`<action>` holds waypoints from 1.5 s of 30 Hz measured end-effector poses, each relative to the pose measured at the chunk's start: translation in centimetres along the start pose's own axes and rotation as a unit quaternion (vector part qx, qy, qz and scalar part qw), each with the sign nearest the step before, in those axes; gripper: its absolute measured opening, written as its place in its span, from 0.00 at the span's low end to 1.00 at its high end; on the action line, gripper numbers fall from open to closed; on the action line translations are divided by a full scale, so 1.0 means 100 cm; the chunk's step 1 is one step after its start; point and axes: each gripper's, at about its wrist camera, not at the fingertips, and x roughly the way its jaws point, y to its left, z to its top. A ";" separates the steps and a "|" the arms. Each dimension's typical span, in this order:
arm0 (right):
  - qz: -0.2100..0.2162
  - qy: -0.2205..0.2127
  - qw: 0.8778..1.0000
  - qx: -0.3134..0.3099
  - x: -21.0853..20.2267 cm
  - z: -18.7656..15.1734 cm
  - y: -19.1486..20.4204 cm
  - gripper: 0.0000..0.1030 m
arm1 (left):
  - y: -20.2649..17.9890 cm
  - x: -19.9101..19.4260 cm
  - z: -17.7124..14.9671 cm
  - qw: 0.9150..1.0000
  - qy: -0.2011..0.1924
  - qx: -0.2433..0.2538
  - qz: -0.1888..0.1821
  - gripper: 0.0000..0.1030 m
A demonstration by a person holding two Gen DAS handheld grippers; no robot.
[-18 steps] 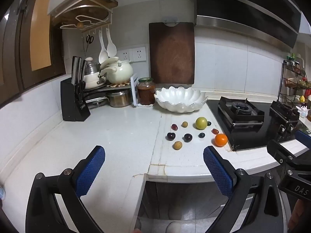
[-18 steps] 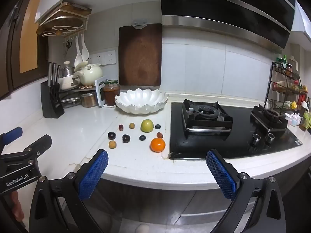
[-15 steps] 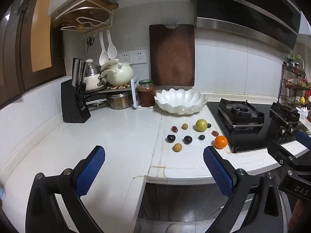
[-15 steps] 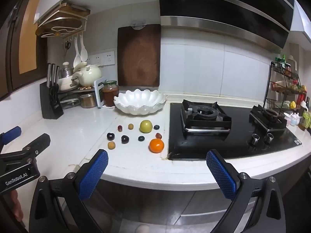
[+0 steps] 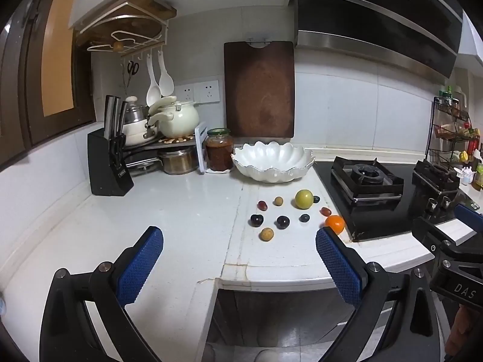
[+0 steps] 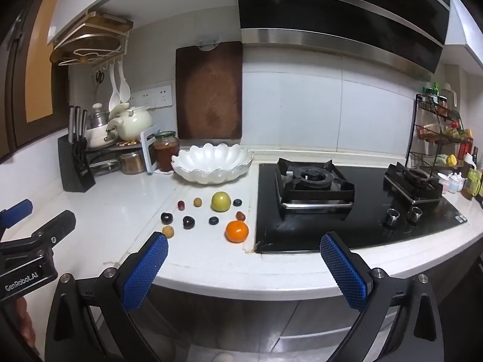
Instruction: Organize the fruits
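Observation:
Several small fruits lie loose on the white counter (image 5: 187,211) in front of a white scalloped bowl (image 5: 273,161) (image 6: 212,163), which holds nothing I can see. Among them are an orange (image 5: 335,223) (image 6: 237,231), a green round fruit (image 5: 304,199) (image 6: 221,201), dark plums (image 5: 283,222) (image 6: 188,222), a tan fruit (image 5: 267,234) (image 6: 168,231) and blueberries (image 6: 213,220). My left gripper (image 5: 240,242) hangs open short of the counter's front edge. My right gripper (image 6: 243,249) is open too, level with that edge. Both are well back from the fruit.
A black gas hob (image 6: 347,205) lies right of the fruit. A jar (image 5: 219,152), pots (image 5: 178,120) and a knife block (image 5: 108,163) stand at the back left. A cutting board (image 5: 259,90) leans on the wall. A spice rack (image 6: 440,132) is far right.
Both views have shifted slightly: the fruit and bowl sit a little lower and nearer in the left wrist view. Both grippers stay wide open with nothing held.

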 end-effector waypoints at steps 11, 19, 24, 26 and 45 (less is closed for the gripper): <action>-0.001 -0.002 1.000 0.007 -0.002 0.001 -0.007 1.00 | -0.007 -0.001 -0.005 1.000 -0.007 0.006 -0.007 1.00; -0.001 -0.001 1.000 0.010 -0.002 0.001 -0.009 1.00 | -0.012 0.000 -0.004 1.000 -0.008 0.006 -0.010 1.00; -0.002 -0.004 1.000 0.011 -0.003 0.000 -0.011 1.00 | -0.013 -0.001 -0.004 1.000 -0.011 0.007 -0.009 1.00; -0.001 -0.005 1.000 0.010 -0.003 0.000 -0.011 1.00 | -0.012 -0.002 -0.004 1.000 -0.012 0.007 -0.008 1.00; -0.001 -0.010 1.000 0.007 -0.009 0.003 -0.011 1.00 | -0.008 -0.005 -0.007 1.000 -0.008 -0.004 -0.019 1.00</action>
